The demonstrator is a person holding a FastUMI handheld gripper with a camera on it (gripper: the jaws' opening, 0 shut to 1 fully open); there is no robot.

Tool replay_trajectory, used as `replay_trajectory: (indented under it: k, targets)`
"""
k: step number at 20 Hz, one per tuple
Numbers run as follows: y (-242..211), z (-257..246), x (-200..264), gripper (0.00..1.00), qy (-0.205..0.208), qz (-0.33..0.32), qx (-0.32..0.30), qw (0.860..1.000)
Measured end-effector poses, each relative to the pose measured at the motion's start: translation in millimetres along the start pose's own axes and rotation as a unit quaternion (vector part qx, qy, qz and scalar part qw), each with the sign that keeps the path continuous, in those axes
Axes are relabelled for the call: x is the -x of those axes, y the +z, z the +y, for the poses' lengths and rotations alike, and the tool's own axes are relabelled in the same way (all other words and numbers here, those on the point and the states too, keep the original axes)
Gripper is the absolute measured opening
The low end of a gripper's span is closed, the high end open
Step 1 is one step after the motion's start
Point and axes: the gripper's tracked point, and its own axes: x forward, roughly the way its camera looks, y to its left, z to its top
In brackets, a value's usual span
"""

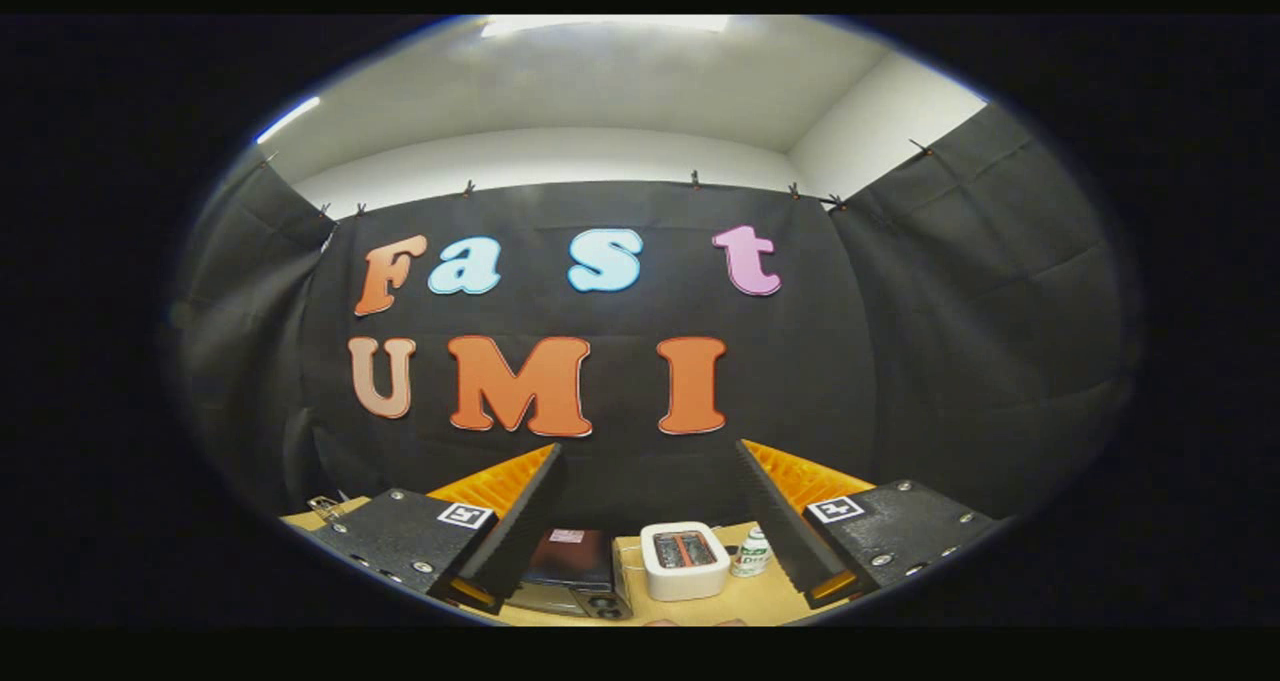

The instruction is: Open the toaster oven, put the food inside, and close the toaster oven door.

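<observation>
My gripper (pixel 645 521) is held high above the table, its two black fingers (pixel 520 521) spread wide apart with nothing between them. Far below, between the fingers and toward the left one, the dark toaster oven (pixel 570 571) sits on the wooden table (pixel 740 606); I see its top and a bit of its front with a knob. Whether its door is open or shut cannot be told from this angle. I cannot make out the food.
A white slot toaster (pixel 685 559) stands just right of the oven. A small white bottle with a green label (pixel 752 553) stands beside it, close to the right finger. Some small metal object (pixel 325 507) lies at the table's far left.
</observation>
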Motion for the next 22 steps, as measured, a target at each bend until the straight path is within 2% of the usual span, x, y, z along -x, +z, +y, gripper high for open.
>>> replay_trajectory:
  k: [6,9,15,20,22]
  targets:
    - [17,15,3,0.98,0.018,-0.011,-0.005,1.000]
    - [7,35,2,0.98,0.041,-0.003,-0.009,0.999]
    - [-72,106,10,0.98,0.123,0.083,0.014,0.989]
    - [-154,170,17,0.99,0.178,0.170,0.004,0.969]
    - [-187,185,17,0.99,0.184,0.205,0.014,0.961]
